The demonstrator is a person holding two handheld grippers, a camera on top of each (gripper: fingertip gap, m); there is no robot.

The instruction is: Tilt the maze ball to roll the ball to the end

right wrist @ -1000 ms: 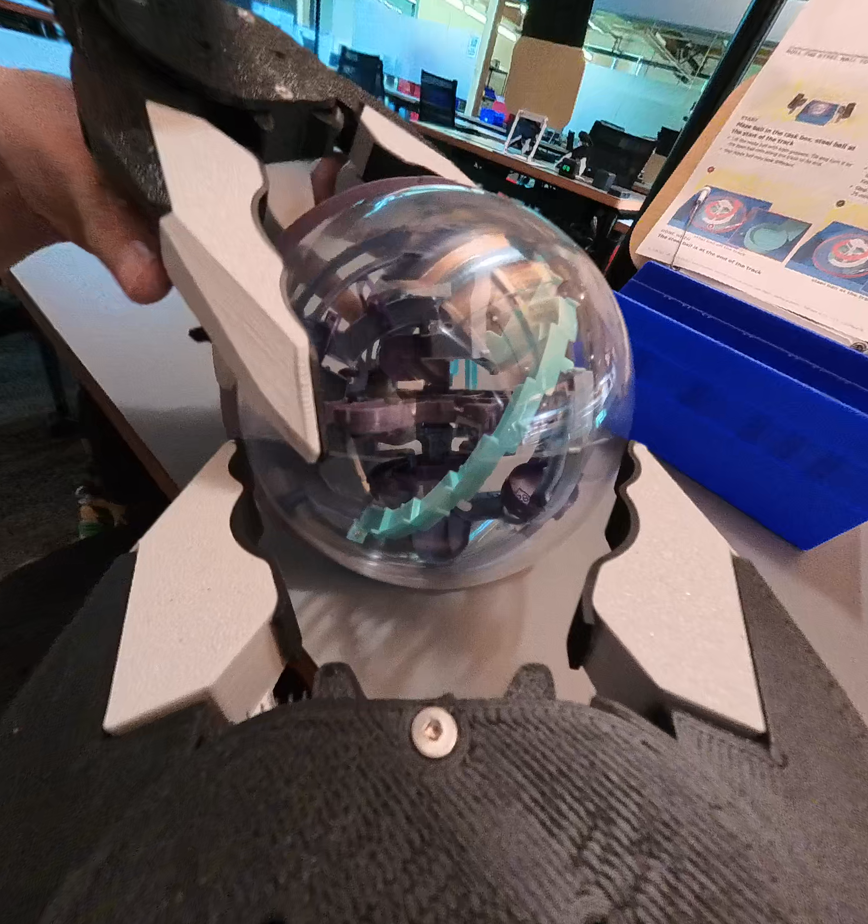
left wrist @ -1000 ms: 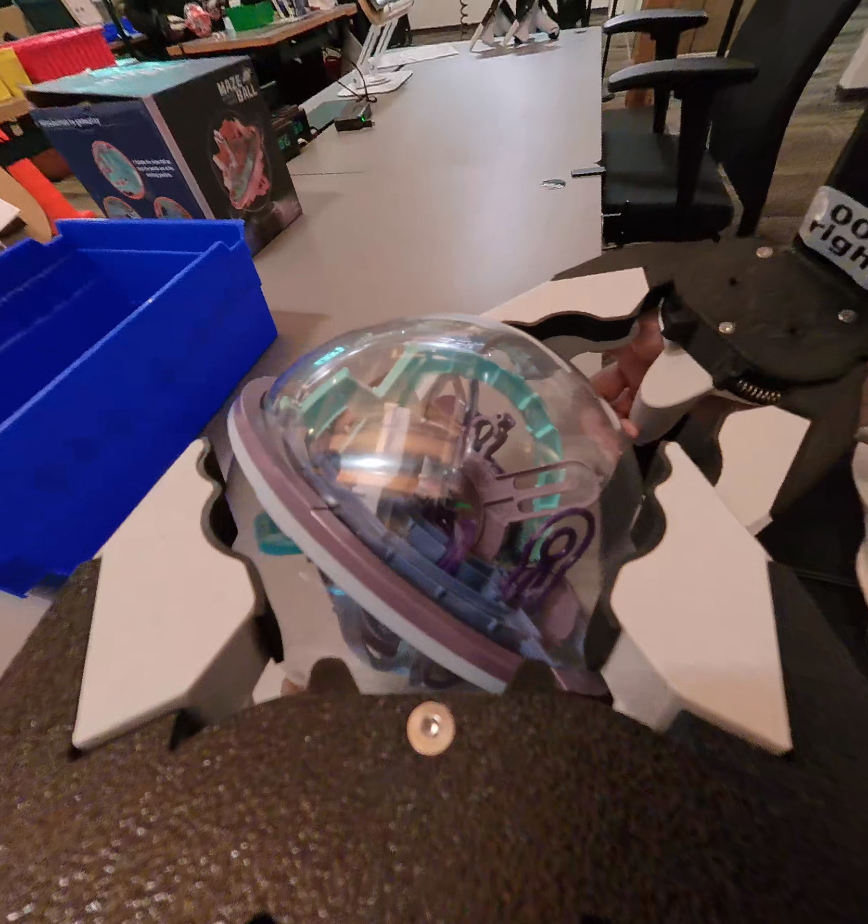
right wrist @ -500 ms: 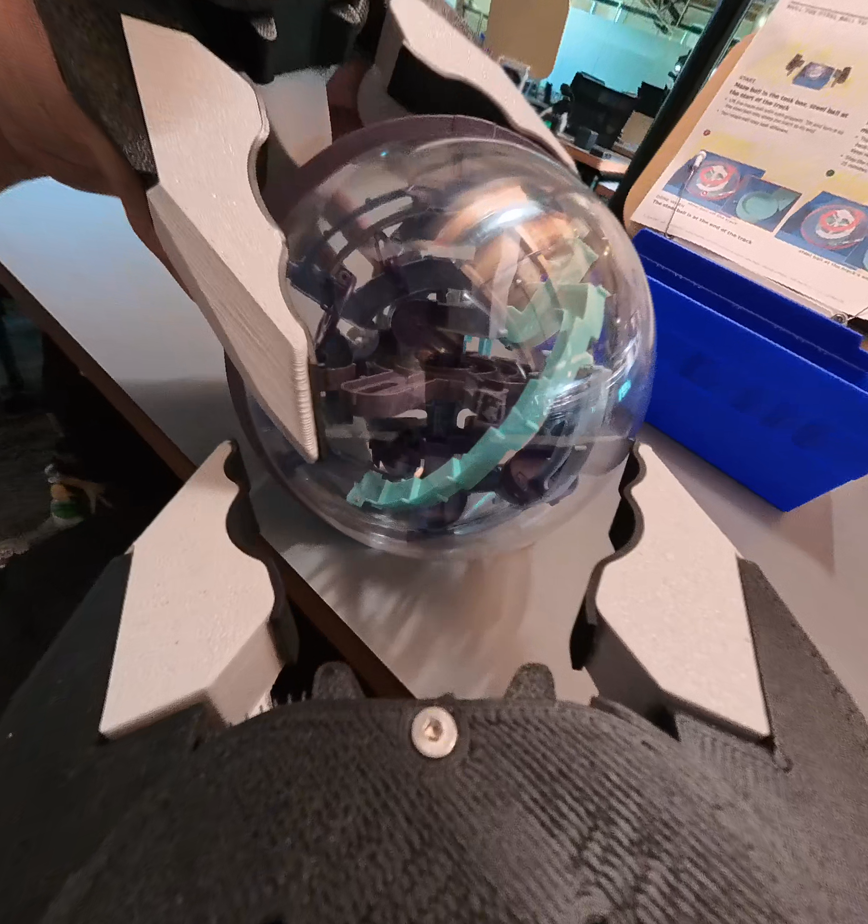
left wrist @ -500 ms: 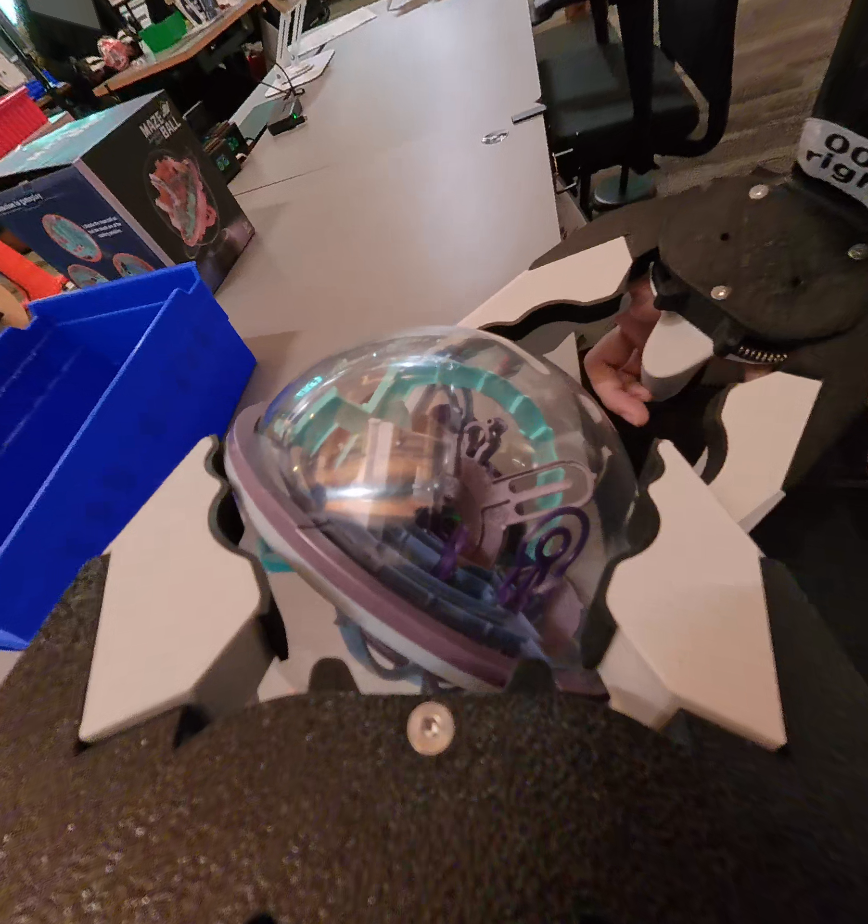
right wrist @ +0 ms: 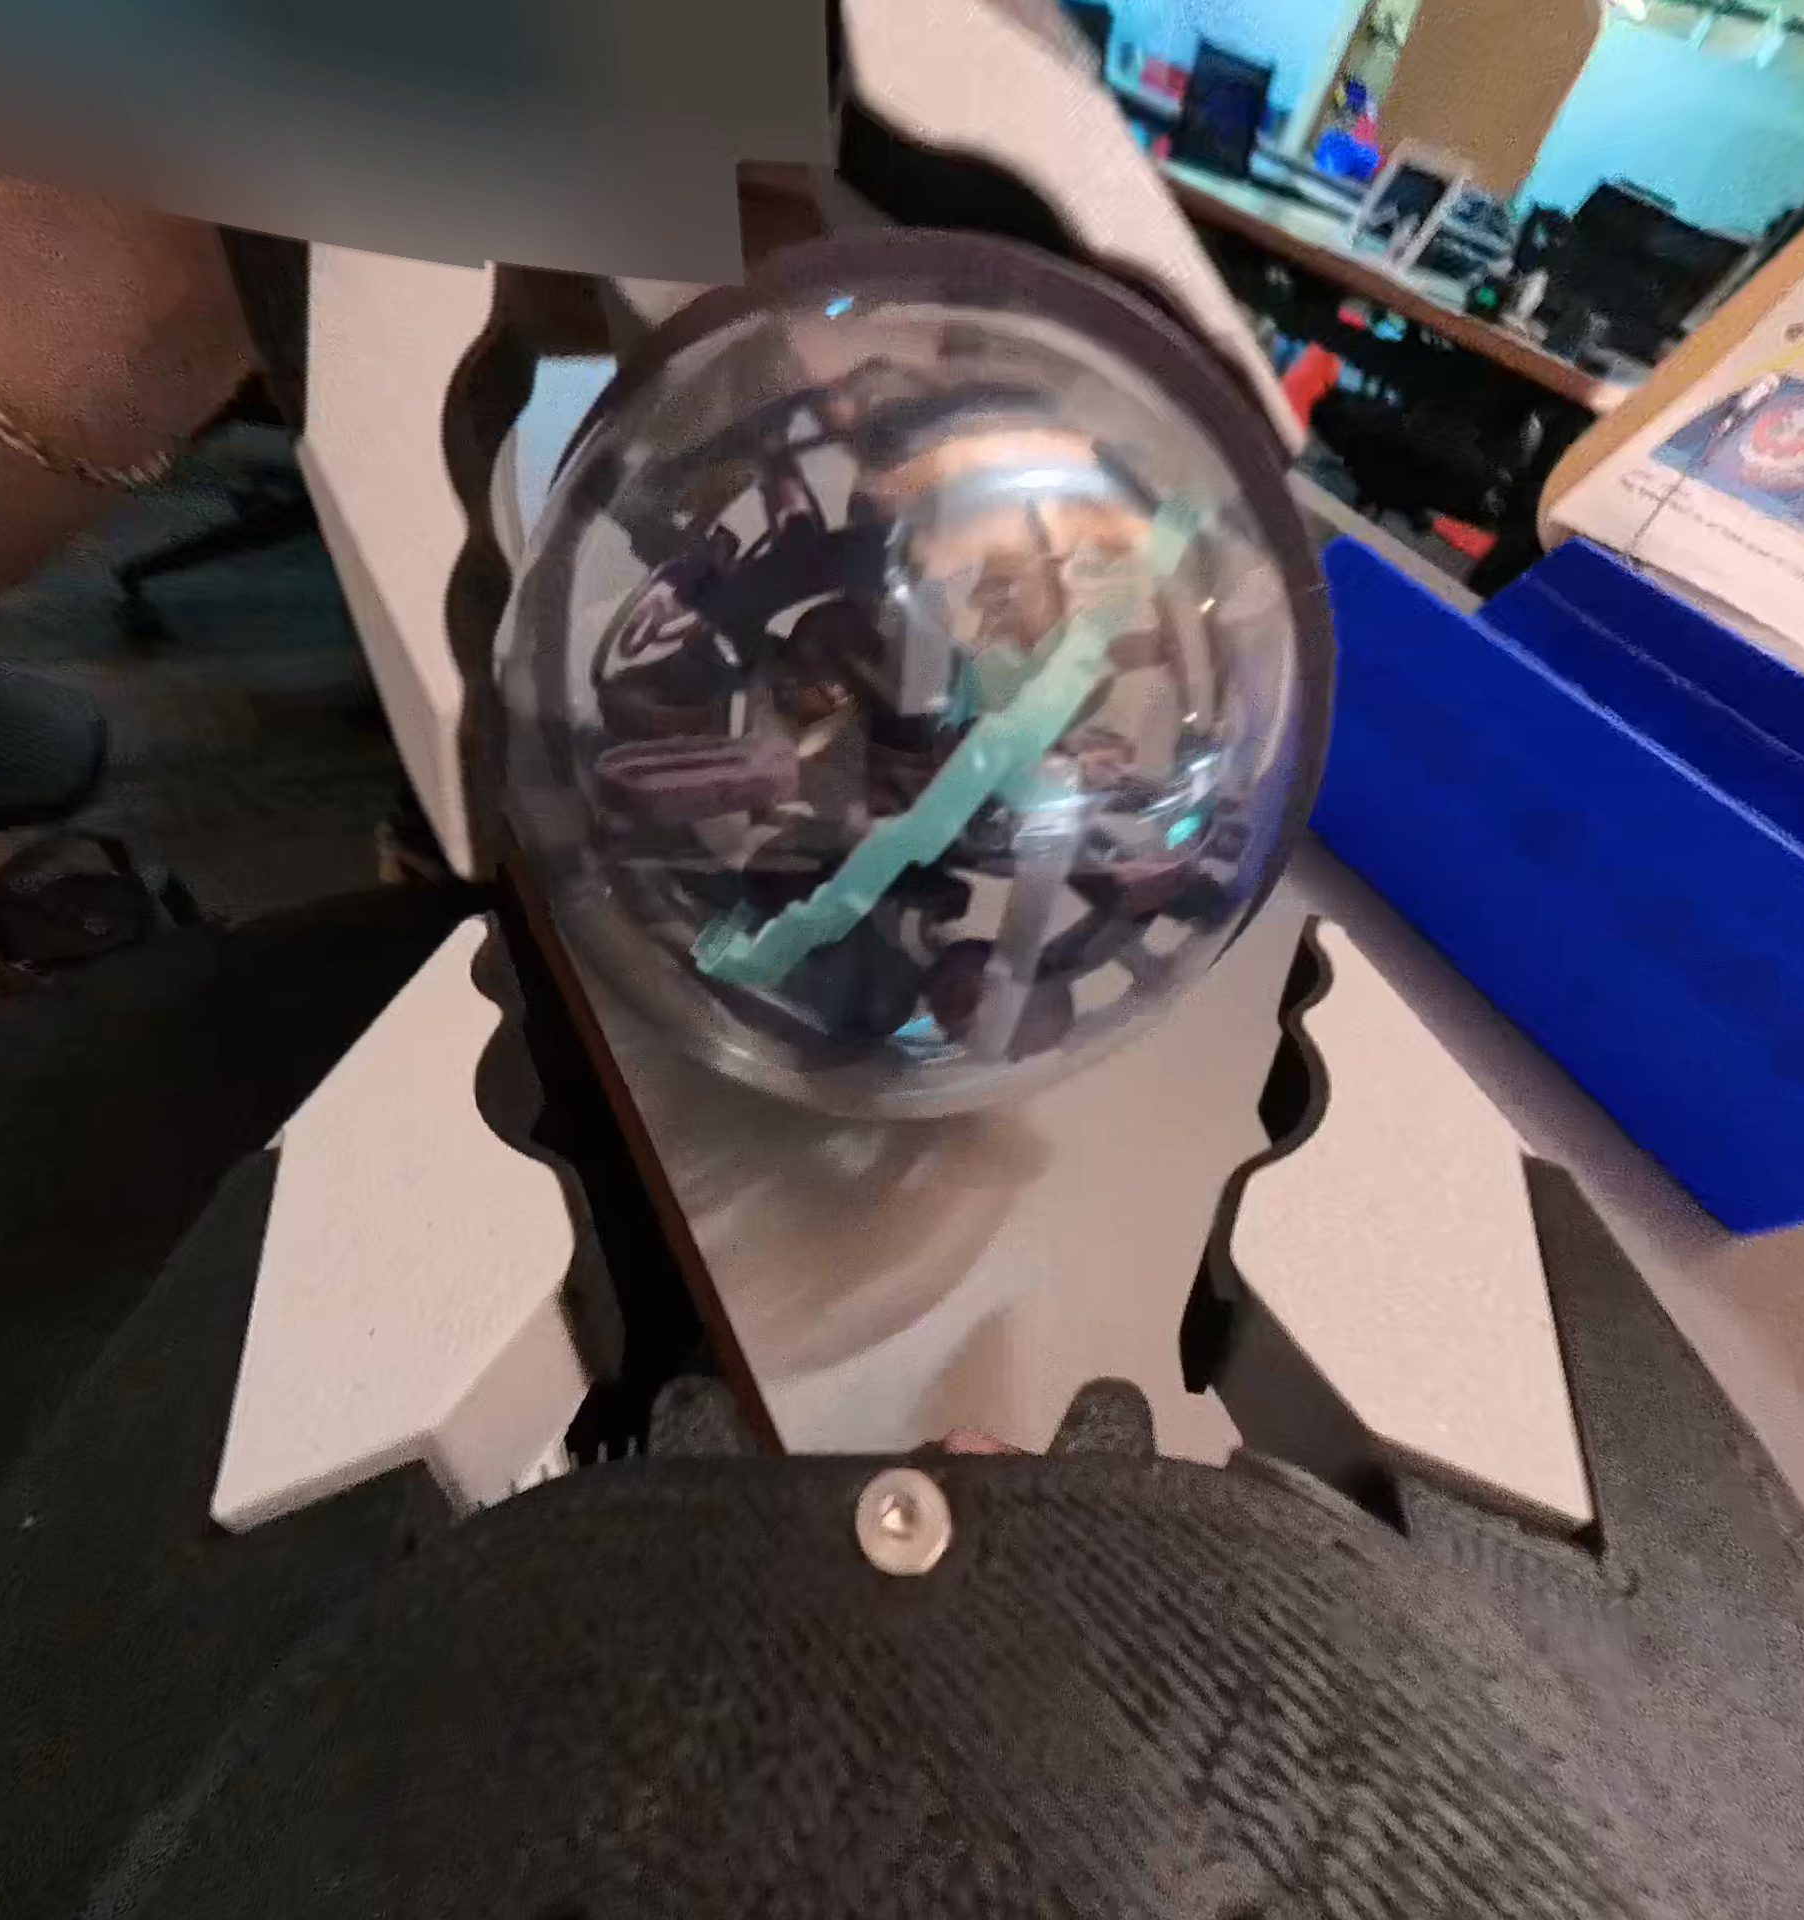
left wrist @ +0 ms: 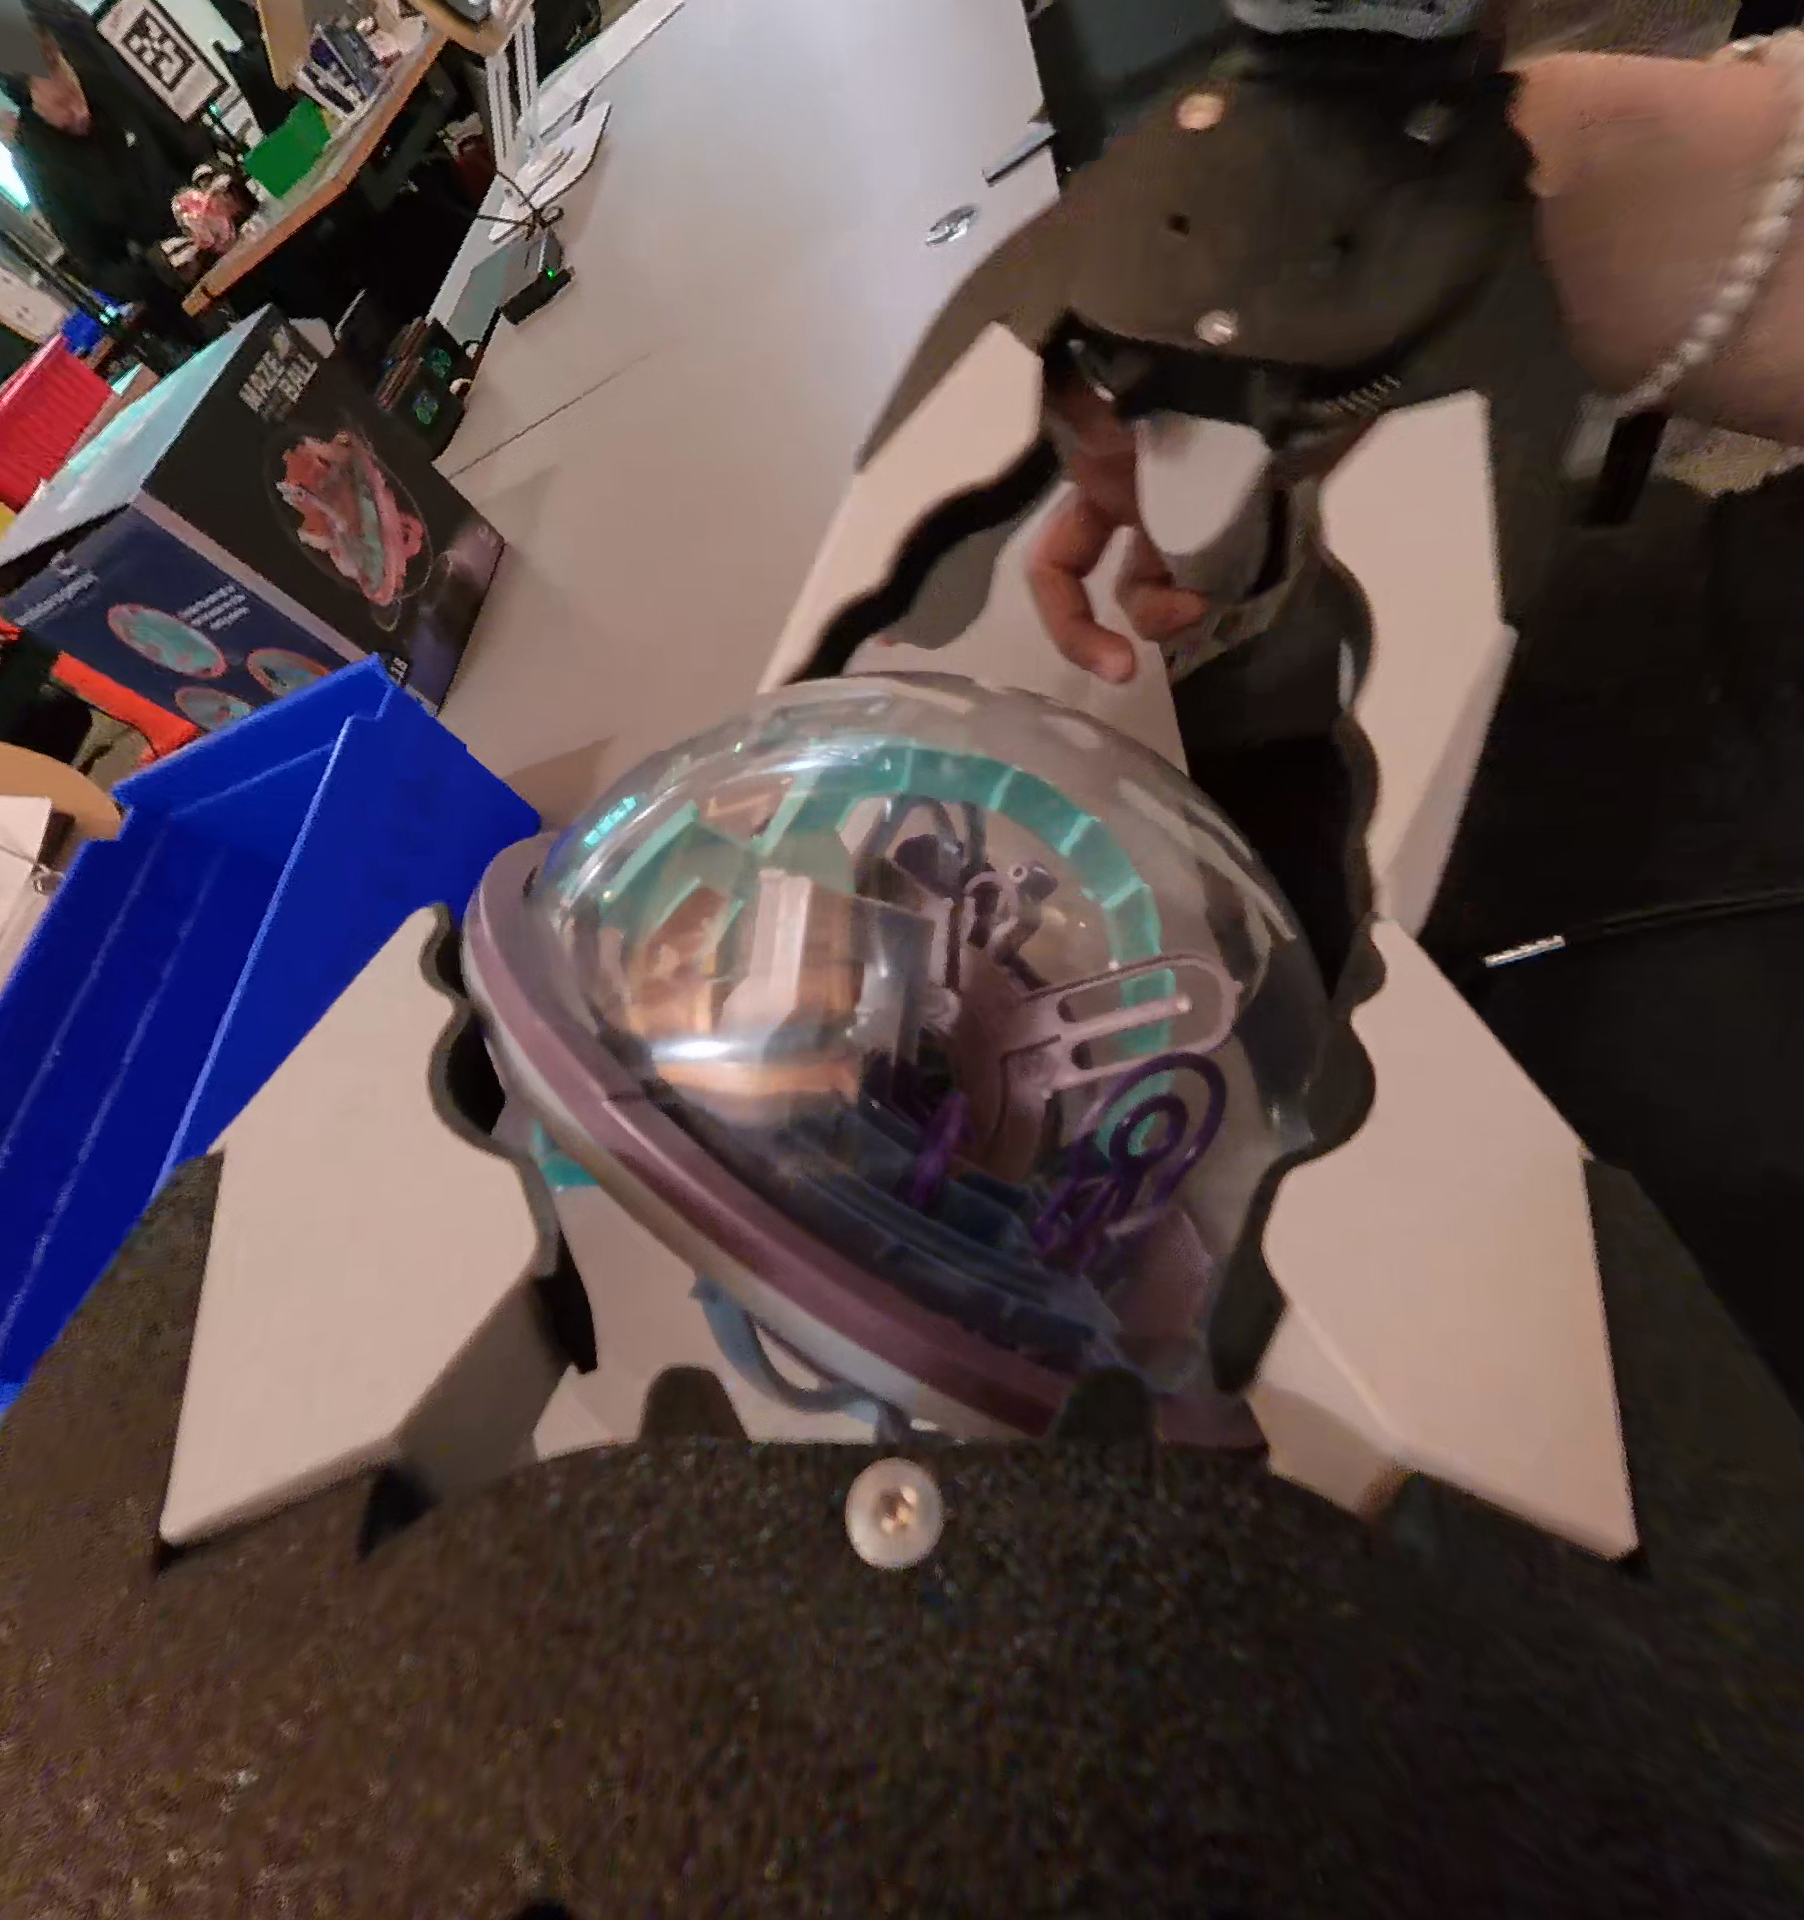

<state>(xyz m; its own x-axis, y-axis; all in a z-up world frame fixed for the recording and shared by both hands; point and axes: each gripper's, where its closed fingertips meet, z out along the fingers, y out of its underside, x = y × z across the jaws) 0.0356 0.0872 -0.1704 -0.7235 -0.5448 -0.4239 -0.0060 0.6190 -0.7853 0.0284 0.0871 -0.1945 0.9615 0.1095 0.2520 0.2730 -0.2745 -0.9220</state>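
At the left edge the blue bin [left wrist: 202, 987] now sits steeply slanted in the left wrist view, a sign that the whole hold has rolled over in the last second. In the middle, the left hand-held gripper [left wrist: 903, 935] pinches the maze ball [left wrist: 825, 1039], one pad on its purple rim and the other on the clear dome, holding it in the air above the bench [left wrist: 721, 312] edge. Its teal track [right wrist: 981, 758] has swung from a low arc to a steep diagonal, so the small ball, which I cannot find, should be rolling on. To the right, the right hand-held gripper [right wrist: 893, 935] stands spread around the sphere; whether its pads press is unclear. The bench is pale grey and long; beyond it is an office with a printed box [left wrist: 254, 499] and an instruction sheet [right wrist: 1760, 468].
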